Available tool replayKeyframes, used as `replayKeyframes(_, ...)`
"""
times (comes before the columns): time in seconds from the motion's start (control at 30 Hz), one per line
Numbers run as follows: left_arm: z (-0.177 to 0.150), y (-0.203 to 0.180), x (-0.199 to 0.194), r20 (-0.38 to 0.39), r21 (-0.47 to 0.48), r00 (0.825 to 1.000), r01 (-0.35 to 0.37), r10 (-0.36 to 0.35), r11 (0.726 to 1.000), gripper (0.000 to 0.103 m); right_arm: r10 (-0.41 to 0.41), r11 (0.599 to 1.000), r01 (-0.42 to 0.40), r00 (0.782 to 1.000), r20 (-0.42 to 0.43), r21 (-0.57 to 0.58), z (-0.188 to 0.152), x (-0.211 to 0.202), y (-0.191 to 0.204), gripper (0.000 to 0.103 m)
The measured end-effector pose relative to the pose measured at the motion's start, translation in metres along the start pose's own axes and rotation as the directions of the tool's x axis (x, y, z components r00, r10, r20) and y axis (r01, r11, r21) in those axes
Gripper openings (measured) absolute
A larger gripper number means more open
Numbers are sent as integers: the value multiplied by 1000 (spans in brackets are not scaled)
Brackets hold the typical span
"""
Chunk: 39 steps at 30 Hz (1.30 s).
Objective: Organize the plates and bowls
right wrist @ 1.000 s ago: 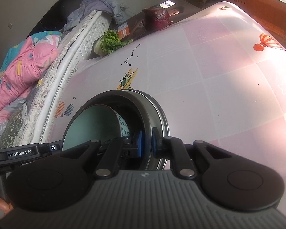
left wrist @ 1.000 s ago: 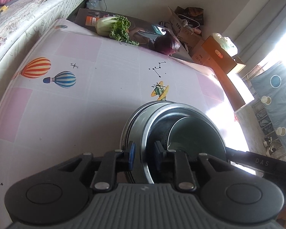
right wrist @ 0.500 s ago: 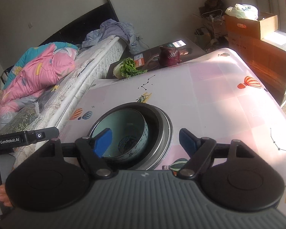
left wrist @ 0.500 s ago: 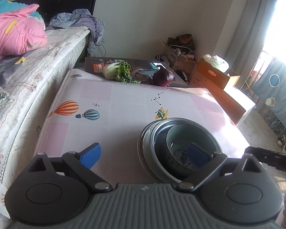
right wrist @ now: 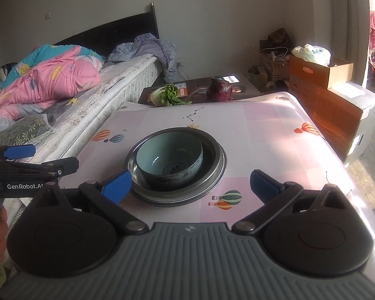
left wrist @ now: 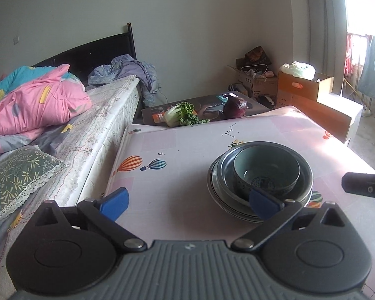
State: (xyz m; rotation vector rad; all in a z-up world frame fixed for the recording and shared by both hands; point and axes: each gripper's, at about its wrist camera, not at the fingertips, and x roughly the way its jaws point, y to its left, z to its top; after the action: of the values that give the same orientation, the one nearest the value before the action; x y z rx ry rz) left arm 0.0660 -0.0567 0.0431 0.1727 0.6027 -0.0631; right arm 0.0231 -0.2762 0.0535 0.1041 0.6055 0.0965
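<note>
I see a bedroom with a table (right wrist: 275, 130) beside the bed (left wrist: 92, 115). My left gripper (left wrist: 187, 200) and right gripper (right wrist: 190, 185) have both just spread wide and hold nothing. The bowl (right wrist: 170, 160) sits nested in the metal basin (right wrist: 212, 160), which seems to rest on plates (left wrist: 220, 200).

Home bedroom, bed (left wrist: 107, 105) with dark headboard (right wrist: 112, 31) along the wall, crumpled pink quilt (left wrist: 35, 100), clothes heap (right wrist: 150, 47), cardboard boxes (right wrist: 320, 70) in the corner, balloon-print cloth on the counter (right wrist: 262, 130), cabbage (left wrist: 181, 113) behind it
</note>
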Motion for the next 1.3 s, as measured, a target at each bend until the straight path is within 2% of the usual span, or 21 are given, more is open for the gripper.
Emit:
replayKeyframes(0.07, -3, -2, 5, -19, 17, 1000, -18, 18, 1000, 103, -25, 1000, 25, 1000, -8, 7, -2, 1, 1, 102)
replayKeyframes(0.17, -6, 1, 17, -88, -32, 996, 4, -7, 999, 103, -43, 999, 44, 998, -42, 20, -4, 8, 3, 102)
replayKeyframes(0.33, -14, 13, 37, -221, -150, 970, 67, -99, 986, 103, -40, 998, 44, 995, -95, 44, -6, 22, 4, 102)
replayKeyframes(0.47, -19, 15, 44, -256, -162, 962, 50, -91, 985, 103, -41, 997, 48, 992, -122, 57, -6, 31, 3, 102)
replayKeyframes(0.8, -13, 8, 44, -257, -133, 964, 42, -75, 990, 103, -24, 998, 33, 987, -160, 56, -5, 52, 8, 102)
replayKeyframes(1.3, -13, 6, 49, -278, -119, 958, 34, -66, 992, 103, -21, 998, 30, 984, -178, 50, -7, 59, 10, 102)
